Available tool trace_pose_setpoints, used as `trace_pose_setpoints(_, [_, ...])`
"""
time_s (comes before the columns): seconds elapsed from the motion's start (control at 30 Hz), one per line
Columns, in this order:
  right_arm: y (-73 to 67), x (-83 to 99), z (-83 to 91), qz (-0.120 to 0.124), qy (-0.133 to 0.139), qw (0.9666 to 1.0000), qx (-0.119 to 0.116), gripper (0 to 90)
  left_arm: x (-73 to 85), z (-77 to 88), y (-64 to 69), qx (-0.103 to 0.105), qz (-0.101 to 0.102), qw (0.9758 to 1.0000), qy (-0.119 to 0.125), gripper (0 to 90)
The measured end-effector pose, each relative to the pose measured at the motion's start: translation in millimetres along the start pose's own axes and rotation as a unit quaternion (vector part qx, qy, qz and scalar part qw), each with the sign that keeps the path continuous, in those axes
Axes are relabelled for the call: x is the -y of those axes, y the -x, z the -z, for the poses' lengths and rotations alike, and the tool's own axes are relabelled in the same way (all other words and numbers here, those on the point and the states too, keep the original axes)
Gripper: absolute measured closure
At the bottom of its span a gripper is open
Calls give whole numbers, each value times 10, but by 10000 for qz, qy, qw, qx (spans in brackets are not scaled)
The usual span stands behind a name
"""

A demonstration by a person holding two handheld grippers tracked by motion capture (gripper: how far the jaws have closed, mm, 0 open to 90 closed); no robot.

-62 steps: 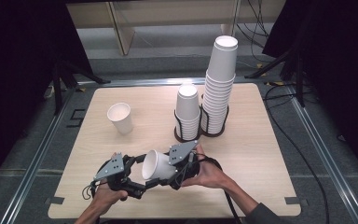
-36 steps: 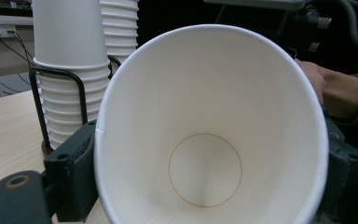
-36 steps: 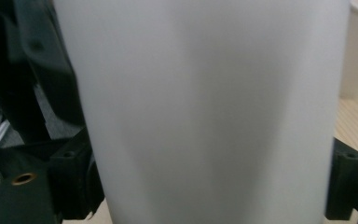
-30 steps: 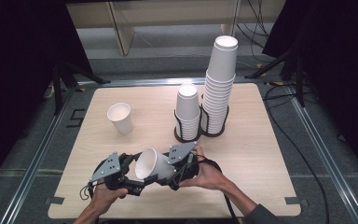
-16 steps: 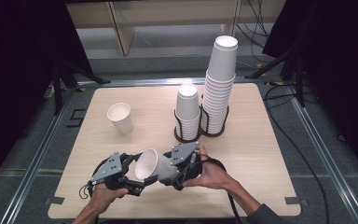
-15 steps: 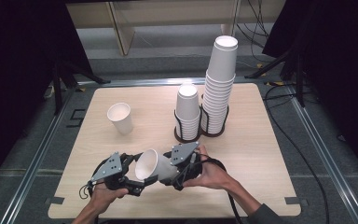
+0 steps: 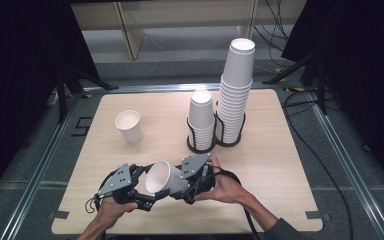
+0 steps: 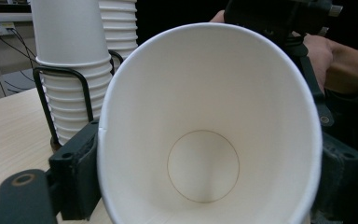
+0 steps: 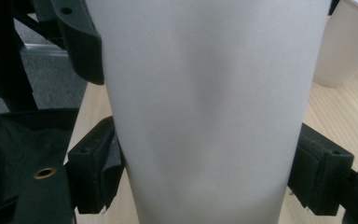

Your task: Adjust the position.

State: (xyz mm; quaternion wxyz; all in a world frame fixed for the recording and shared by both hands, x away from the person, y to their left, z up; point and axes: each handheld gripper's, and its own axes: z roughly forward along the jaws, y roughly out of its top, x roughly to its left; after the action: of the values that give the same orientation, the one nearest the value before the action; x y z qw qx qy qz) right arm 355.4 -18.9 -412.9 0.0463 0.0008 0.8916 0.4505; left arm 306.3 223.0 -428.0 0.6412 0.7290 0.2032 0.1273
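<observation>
A white paper cup (image 7: 162, 177) lies on its side in the air above the table's front edge, its mouth toward my left hand. My left gripper (image 7: 146, 186) has its pads on either side of the rim, which looks squeezed into an oval (image 8: 205, 140). Its jaws have just been opening, with the cup still between them. In the left gripper view I look straight into the cup between the left gripper (image 8: 207, 177) pads. My right gripper (image 7: 182, 184) is shut on the cup's body. In its own view the right gripper (image 9: 205, 177) presses the dented cup wall (image 9: 205, 116).
One loose cup (image 7: 129, 126) stands upright at the table's left. A short stack (image 7: 201, 117) and a tall stack (image 7: 236, 90) sit in black wire holders at the middle back. The wooden table (image 7: 280, 165) is bare at the right. Cables run along the floor.
</observation>
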Motion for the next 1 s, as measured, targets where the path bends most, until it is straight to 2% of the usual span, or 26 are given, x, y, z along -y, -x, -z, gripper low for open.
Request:
trace_pose_setpoints(0.2, [36,36,11,-176,392,9990,-80,230,31,2,-19,-138,235,9991,322,38])
trace_pose_setpoints(0.27, [51,55,28,-260,472,9985,-84,231,26,19,-34,-171,318,9985,399,34])
trace_pose_setpoints(0.4, [99,88,89,-475,834,9953,-82,230,34,34,-60,-190,459,9977,466,28])
trace_pose_setpoints(0.43, [106,90,98,-545,925,9942,-88,230,38,28,-56,-199,573,9967,538,30])
trace_pose_setpoints(0.53, [117,86,94,-507,1023,9935,31,228,41,14,-53,-200,609,9962,598,37])
trace_pose_setpoints(0.6, [99,88,56,-608,1015,9930,-55,227,42,-6,-39,-189,595,9962,609,36])
trace_pose_setpoints(0.63, [97,84,37,-538,1044,9931,-4,227,43,-13,-30,-194,586,9963,598,40])
trace_pose_setpoints(0.8, [54,69,-53,-668,1086,9916,-196,226,46,-59,1,-140,516,9967,610,88])
trace_pose_setpoints(0.83, [41,70,-67,-685,1097,9914,-174,225,46,-64,5,-152,485,9969,605,111])
trace_pose_setpoints(0.97, [35,79,-94,-698,1146,9907,-227,223,46,-63,11,-189,446,9970,609,112])
trace_pose_setpoints(1.0, [33,81,-98,-764,1140,9902,-264,223,46,-61,13,-199,448,9969,608,112])
